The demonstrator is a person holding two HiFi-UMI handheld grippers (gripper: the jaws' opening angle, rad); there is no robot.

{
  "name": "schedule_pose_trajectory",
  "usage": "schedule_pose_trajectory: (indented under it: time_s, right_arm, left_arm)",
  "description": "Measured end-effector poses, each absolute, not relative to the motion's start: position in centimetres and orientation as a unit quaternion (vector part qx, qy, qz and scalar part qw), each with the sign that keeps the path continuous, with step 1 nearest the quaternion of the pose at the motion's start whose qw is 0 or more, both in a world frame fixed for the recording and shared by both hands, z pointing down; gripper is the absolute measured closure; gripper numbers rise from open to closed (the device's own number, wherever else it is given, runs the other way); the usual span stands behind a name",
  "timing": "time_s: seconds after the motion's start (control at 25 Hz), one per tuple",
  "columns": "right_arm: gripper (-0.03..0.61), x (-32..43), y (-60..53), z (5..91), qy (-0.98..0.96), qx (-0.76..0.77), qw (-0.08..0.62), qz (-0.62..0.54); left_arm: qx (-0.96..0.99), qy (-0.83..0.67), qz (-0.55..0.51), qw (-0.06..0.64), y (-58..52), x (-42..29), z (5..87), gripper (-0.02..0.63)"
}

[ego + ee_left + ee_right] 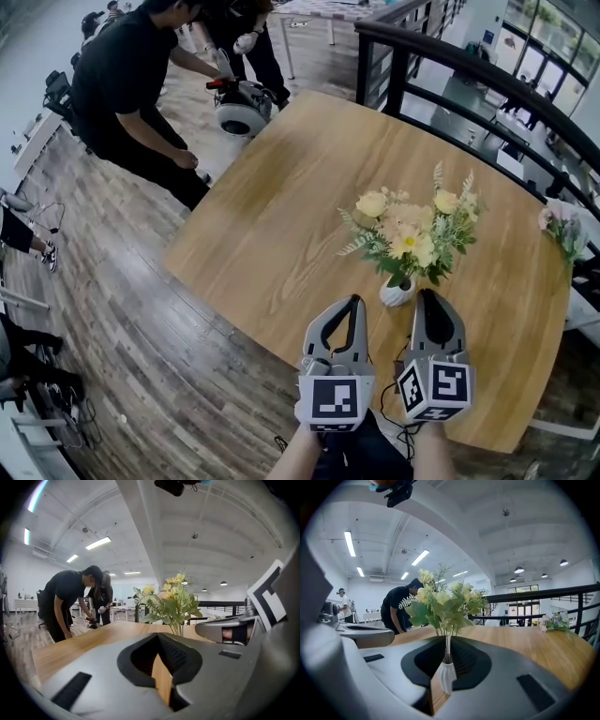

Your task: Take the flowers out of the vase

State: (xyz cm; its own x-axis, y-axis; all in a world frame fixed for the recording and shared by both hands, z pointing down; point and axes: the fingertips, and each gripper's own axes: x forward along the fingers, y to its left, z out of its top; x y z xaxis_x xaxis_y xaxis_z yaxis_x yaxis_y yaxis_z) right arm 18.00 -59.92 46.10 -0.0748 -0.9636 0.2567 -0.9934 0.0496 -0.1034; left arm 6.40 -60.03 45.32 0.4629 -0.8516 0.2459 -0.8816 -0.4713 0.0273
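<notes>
A small white ribbed vase stands on the round wooden table near its front edge. It holds a bunch of yellow and cream flowers with green leaves. My right gripper hovers just short of the vase; in the right gripper view the vase and stems show through a narrow gap between the jaws, which touch nothing. My left gripper is beside it to the left, tips together and empty. In the left gripper view the flowers rise ahead and to the right.
A second, pale pink bunch lies at the table's far right edge. A black railing runs behind the table. A person in black bends over a white machine on the floor past the table's far left side.
</notes>
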Motion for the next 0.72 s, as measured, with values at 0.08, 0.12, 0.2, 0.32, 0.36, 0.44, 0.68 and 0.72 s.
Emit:
schedule_pose_trajectory:
  time_s: [0.08,0.12,0.2,0.32,0.36,0.44,0.68,0.72]
  right_arm:
    - [0.495,18.0,-60.2,46.4,-0.72,0.679,0.059,0.132]
    - [0.494,18.0,-60.4,46.5,-0.72,0.679,0.06,0.134]
    - [0.494,17.9,-60.7,46.8,-0.719,0.678,0.062,0.138]
    - [0.451,17.7,-61.2,47.5,-0.721,0.674,0.072,0.144]
    - [0.439,17.6,-61.4,47.7,-0.721,0.673,0.076,0.145]
    - [0.417,17.5,-61.8,48.2,-0.722,0.671,0.08,0.148]
    - [0.417,17.3,-62.8,49.0,-0.722,0.669,0.084,0.153]
    - [0.417,17.3,-62.9,49.1,-0.722,0.669,0.085,0.154]
  left_arm:
    - [0.851,-0.508,0.102,0.082,-60.2,6.3,45.6,0.578]
    - [0.851,-0.507,0.105,0.086,-60.3,6.2,45.8,0.578]
    - [0.851,-0.507,0.106,0.088,-60.6,6.1,46.1,0.578]
    - [0.851,-0.507,0.107,0.089,-61.0,5.8,46.5,0.578]
    - [0.85,-0.508,0.108,0.089,-61.2,5.8,46.6,0.578]
    - [0.849,-0.508,0.109,0.092,-61.5,5.7,47.1,0.578]
    - [0.849,-0.506,0.117,0.099,-62.0,5.4,48.0,0.58]
    - [0.848,-0.506,0.119,0.101,-62.0,5.3,48.2,0.578]
